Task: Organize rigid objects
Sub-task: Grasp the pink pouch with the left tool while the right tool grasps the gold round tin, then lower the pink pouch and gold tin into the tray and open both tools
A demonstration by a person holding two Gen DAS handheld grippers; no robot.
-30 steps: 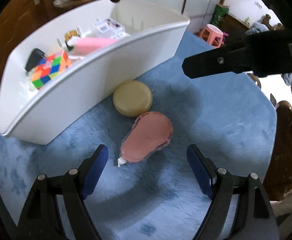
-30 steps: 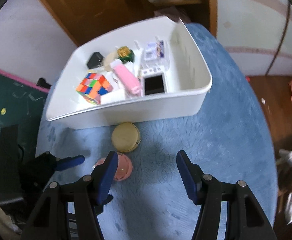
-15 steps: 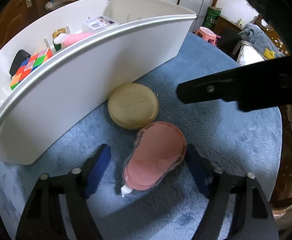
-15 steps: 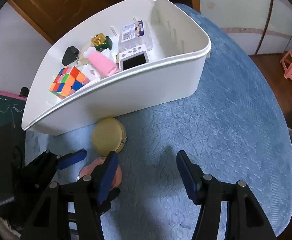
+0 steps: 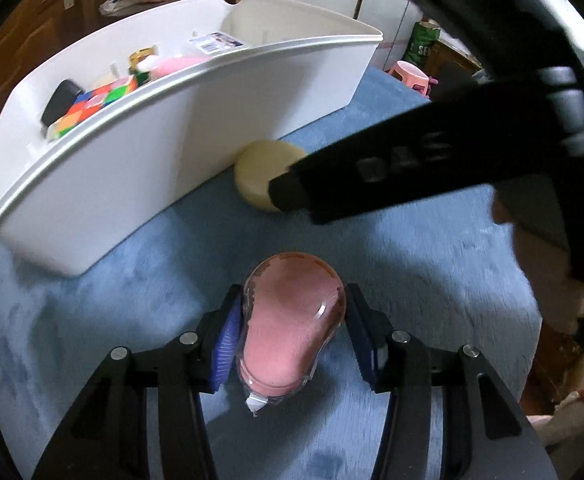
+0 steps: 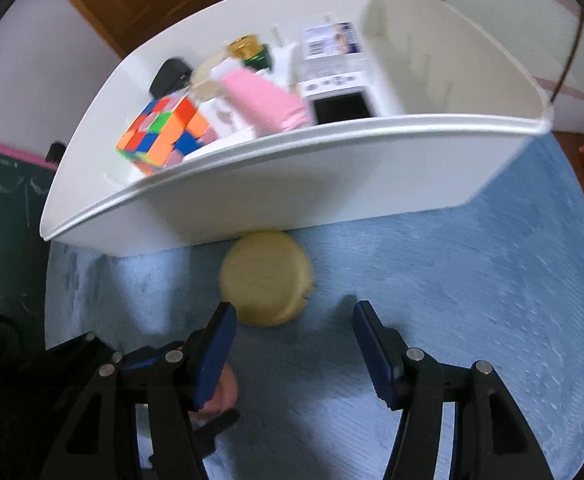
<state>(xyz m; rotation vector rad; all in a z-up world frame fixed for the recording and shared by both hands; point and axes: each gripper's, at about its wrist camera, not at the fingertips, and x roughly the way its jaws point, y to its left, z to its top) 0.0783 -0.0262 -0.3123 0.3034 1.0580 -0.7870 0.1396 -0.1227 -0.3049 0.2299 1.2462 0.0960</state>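
My left gripper (image 5: 292, 332) clamps the pink correction-tape dispenser (image 5: 292, 320); right gripper (image 6: 294, 344) gapes before the gold round tin (image 6: 265, 278) beside the white bin (image 6: 332, 176): two left

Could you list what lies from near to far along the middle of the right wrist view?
right gripper → round yellow case → white bin near wall → pink item inside the bin.

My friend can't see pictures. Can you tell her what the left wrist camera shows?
The left gripper is shut on a pink tape dispenser over a blue tablecloth. Behind it stands a white bin holding a puzzle cube and other small things, with a round yellow case beside it, partly hidden by the right gripper's finger.
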